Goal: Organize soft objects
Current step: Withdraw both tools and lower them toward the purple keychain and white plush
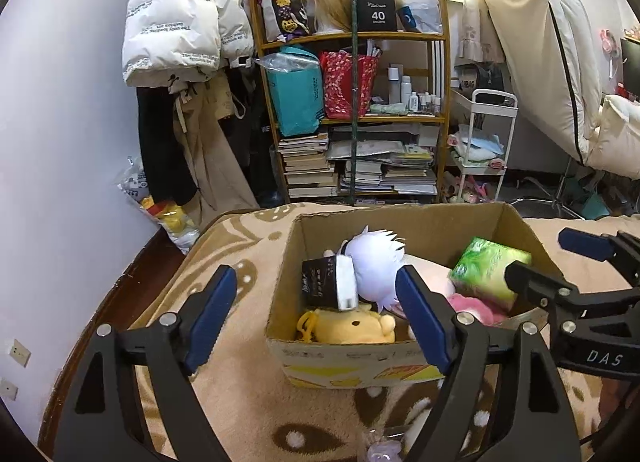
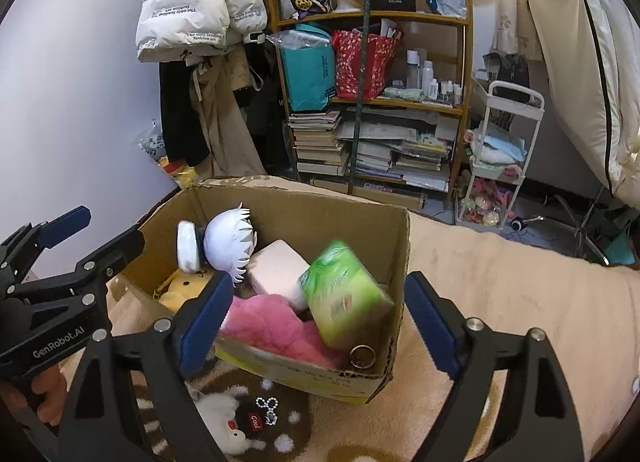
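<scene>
- A cardboard box (image 2: 362, 380) is being shown on a bed covered by a beige patterned blanket (image 2: 500, 302); every place below is being given relative to this box.
- Inside the box, a white-haired plush doll (image 2: 230, 242) is lying at the far left, a yellow plush (image 1: 352, 326) at the near left, a pink plush (image 2: 272, 326) at the near middle, and a pale pink pack (image 2: 276, 270) in the centre.
- A green tissue pack (image 2: 344, 298) is being seen blurred and tilted at the right side of the box, its long axis running from the far edge toward the near wall, with nothing gripping it.
- The right hand-held gripper (image 2: 320, 326) is being held spread wide just above the near wall, directly in front of the green pack, so it is judged the nearer one.
- The left hand-held gripper (image 1: 316, 310) is likewise being held spread and empty, over the left near corner.
- A small brown-and-white plush (image 2: 240, 422) is lying on the blanket just in front of the box, probably next to be gathered.
</scene>
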`<state>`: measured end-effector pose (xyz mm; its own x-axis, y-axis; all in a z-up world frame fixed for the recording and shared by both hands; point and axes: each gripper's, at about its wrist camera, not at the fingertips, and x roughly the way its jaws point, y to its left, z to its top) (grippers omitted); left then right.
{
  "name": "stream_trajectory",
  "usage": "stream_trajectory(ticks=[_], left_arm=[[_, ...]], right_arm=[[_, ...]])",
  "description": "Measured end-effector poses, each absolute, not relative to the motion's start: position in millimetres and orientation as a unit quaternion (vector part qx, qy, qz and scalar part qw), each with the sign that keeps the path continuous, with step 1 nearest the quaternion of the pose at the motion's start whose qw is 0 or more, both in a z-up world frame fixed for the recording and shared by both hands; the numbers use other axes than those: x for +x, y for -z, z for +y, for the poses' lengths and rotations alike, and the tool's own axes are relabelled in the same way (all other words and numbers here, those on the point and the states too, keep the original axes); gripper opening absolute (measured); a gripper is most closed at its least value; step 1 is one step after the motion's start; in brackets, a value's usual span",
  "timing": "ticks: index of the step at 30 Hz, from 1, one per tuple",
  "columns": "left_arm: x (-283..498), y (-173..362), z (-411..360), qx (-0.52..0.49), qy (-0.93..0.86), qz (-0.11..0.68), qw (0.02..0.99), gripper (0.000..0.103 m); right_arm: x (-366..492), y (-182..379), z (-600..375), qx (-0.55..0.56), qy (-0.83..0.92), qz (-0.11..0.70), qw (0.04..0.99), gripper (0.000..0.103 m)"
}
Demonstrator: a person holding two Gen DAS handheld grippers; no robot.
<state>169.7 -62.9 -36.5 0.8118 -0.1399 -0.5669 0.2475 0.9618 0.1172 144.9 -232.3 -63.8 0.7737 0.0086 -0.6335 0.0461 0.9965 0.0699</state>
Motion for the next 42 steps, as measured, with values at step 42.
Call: stream_trajectory(ticks=[42], left_arm=[[55.7,12.2,-25.0,0.086,0.096,0.346,0.929,0.099]], right_arm=[[41.7,11.4,-217.3,0.078,0.005,0.293,0.953,0.103]])
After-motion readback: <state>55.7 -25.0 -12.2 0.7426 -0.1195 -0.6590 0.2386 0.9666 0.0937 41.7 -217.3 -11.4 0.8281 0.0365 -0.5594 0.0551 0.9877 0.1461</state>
